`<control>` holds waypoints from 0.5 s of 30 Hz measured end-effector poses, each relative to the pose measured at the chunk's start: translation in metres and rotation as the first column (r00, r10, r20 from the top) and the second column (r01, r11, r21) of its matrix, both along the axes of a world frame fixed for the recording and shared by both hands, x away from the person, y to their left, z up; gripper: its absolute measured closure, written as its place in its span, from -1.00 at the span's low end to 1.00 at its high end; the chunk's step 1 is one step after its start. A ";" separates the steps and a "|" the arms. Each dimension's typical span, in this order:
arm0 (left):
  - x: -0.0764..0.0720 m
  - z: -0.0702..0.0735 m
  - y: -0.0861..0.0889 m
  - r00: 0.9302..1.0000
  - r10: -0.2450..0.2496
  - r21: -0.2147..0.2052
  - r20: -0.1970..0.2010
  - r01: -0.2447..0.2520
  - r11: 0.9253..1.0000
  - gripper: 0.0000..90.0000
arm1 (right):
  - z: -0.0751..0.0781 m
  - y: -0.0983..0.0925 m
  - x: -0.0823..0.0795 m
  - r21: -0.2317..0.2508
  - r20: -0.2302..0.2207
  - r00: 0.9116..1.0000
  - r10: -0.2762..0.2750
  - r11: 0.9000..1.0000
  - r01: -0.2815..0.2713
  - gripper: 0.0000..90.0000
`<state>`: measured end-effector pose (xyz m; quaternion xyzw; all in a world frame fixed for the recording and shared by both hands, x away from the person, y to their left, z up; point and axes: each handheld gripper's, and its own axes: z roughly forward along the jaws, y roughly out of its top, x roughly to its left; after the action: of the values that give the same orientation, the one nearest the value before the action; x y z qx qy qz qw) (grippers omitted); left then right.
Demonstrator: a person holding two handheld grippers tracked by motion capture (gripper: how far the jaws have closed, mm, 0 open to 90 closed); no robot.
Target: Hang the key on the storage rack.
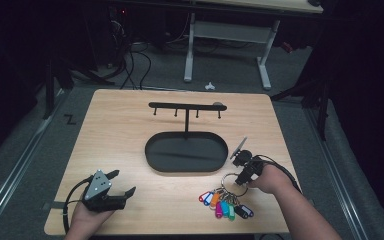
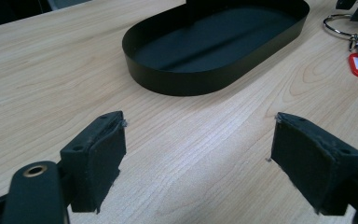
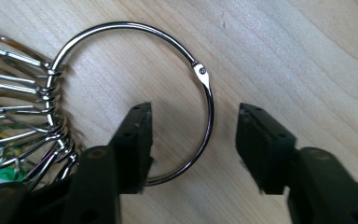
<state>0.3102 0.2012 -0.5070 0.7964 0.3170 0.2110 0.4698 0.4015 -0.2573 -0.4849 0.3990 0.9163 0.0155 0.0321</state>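
Black jaws of the right tool (image 3: 193,144) rose nearest the lens in the right gripper view, standing partly apart with the wire of a large metal ring (image 3: 168,42) running between them. One side of the ring passed between the two pads; neither pad pressed on it, and a gap showed on the right side of the wire. The ring lay flat on the wooden counter (image 3: 307,56), its small hinge joint on the upper right of the loop. On the ring's left side hung a cluster of smaller wire loops (image 3: 23,121).

From the high view, the ring (image 1: 230,181) sat near the counter's front right, just ahead of the person's right hand (image 1: 270,180), and from it fanned a bunch of coloured key tags (image 1: 225,205) — red, blue, orange, pink, green, dark — spread toward the front edge. The right tool (image 1: 241,179) pointed down at the ring.

Behind the ring, near the middle of the counter (image 1: 120,130), stood a black oval tray (image 1: 186,152) with a post rising from its far side and a crossbar with hooks (image 1: 186,106).

Well apart at the front left, the left hand (image 1: 87,215) held the left tool (image 1: 120,182) — its jaws spread wide with nothing between them, aimed across bare wood toward the tray (image 2: 214,42) in the left gripper view.
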 end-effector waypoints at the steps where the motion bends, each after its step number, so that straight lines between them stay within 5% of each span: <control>1: 0.000 0.000 0.000 1.000 0.000 0.000 0.000 0.000 1.000 -0.59 | -0.002 0.001 0.001 -0.004 -0.001 1.000 0.008 1.000 -0.008 0.12; 4: 0.000 0.000 0.000 1.000 -0.001 0.000 0.000 0.001 1.000 -0.59 | -0.003 0.002 0.005 -0.008 -0.006 0.999 0.035 0.999 -0.035 0.24; 15: 0.000 0.000 0.000 1.000 -0.001 0.002 -0.002 0.001 1.000 -0.59 | -0.002 0.005 0.018 -0.014 -0.080 0.997 -0.015 1.000 0.014 0.58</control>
<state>0.3103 0.2015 -0.5072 0.7972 0.3166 0.2103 0.4691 0.4194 -0.2523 -0.4871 0.4056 0.9140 -0.0070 -0.0018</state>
